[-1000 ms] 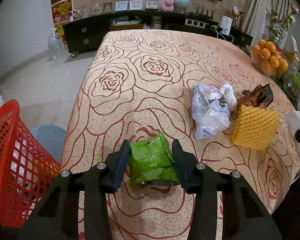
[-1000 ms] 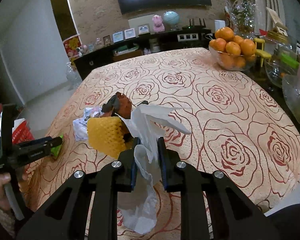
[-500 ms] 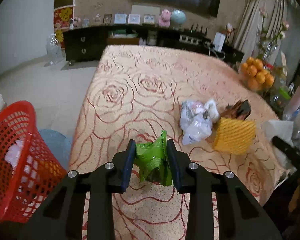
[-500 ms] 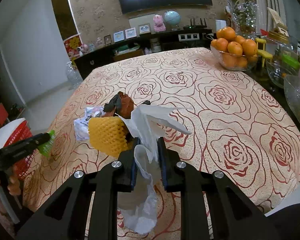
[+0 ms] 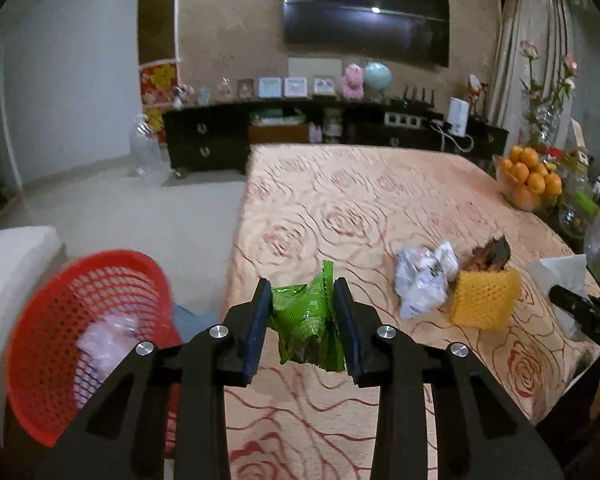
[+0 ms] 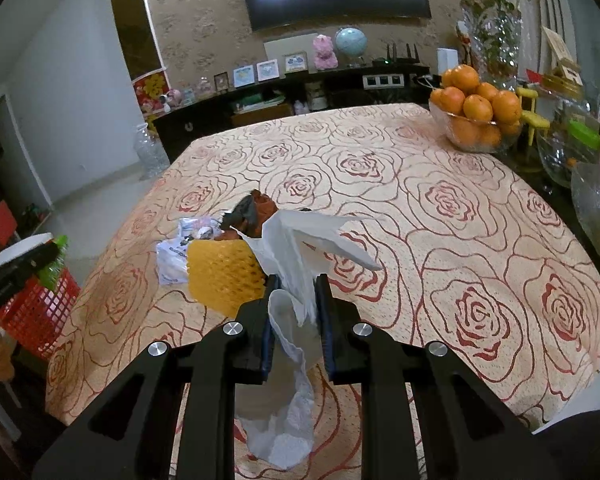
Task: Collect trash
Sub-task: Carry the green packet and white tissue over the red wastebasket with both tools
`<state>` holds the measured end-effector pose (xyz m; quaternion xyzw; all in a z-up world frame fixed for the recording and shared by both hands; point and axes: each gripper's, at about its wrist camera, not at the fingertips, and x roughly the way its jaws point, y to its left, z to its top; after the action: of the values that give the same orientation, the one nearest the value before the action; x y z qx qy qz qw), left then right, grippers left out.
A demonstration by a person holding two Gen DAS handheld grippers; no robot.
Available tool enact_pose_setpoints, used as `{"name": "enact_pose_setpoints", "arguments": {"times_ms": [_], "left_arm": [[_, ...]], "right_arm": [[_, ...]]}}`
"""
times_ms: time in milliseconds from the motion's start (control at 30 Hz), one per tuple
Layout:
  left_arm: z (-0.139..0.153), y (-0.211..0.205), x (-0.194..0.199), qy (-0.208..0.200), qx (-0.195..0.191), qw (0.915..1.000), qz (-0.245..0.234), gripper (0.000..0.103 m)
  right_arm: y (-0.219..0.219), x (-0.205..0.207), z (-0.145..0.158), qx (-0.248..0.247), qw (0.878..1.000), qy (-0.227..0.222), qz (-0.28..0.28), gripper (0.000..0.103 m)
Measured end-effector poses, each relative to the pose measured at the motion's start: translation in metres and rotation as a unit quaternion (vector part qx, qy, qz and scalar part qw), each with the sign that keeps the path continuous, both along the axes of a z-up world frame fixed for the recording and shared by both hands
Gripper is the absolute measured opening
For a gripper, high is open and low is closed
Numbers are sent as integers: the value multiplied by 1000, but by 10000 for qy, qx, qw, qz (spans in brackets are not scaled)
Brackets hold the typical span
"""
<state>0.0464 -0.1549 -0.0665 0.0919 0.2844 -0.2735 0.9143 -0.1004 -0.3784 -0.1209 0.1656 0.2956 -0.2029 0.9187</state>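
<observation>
Item 1: left tool [image 5: 302, 320], clenched on a crumpled green wrapper [image 5: 306, 326], which hangs clear above the near edge of the table [image 5: 340, 184]; any print on the wrapper is too creased to read. The left tool's jaws have just been closing, with the wrapper between them.

Item 2: right tool [image 6: 296, 312], clamped on a white paper tissue [image 6: 300, 256]; the tissue fans out above the pads and trails down below them over the rose-patterned tablecloth.

Item 3: red mesh basket [image 5: 60, 320], standing on the floor beside the table, left of the left tool. Contents: pale crumpled material, blurred, not identifiable.

Item 4: white plastic bag [image 5: 420, 284], lying crumpled on the table. Dark lettering on it, too small to read.

Item 5: yellow foam fruit net [image 5: 482, 298], on the table, just right of the white bag, touching it.

Item 6: dark brown scrap [image 5: 494, 254], resting just behind the yellow net.

Item 7: glass bowl [image 6: 452, 136], at the far right edge of the table. Contents: a heap of oranges [image 6: 476, 100].

Item 8: clear vase [image 6: 492, 36], behind the bowl, holding green stems.

Item 9: small framed cards on the dark sideboard [image 6: 260, 104]; writing not legible.
</observation>
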Motion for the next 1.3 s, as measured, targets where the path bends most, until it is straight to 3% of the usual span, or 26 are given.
{"name": "enact_pose_setpoints", "arguments": {"times_ms": [200,500,967,1300], "left_arm": [[23,23,2,-369,65,9988,328,31],[47,73,31,-552,-76,9938,958,31],[35,145,62,-340,-305,9858,1616,31],[22,165,73,16,-228,9818,1884,31]], "right_arm": [[13,10,18,-96,9996,-136,212,19],[34,36,52,-232,9979,-339,494,19],[102,109,67,-272,9893,-218,1419,19],[182,174,78,129,9681,-166,2496,19]]}}
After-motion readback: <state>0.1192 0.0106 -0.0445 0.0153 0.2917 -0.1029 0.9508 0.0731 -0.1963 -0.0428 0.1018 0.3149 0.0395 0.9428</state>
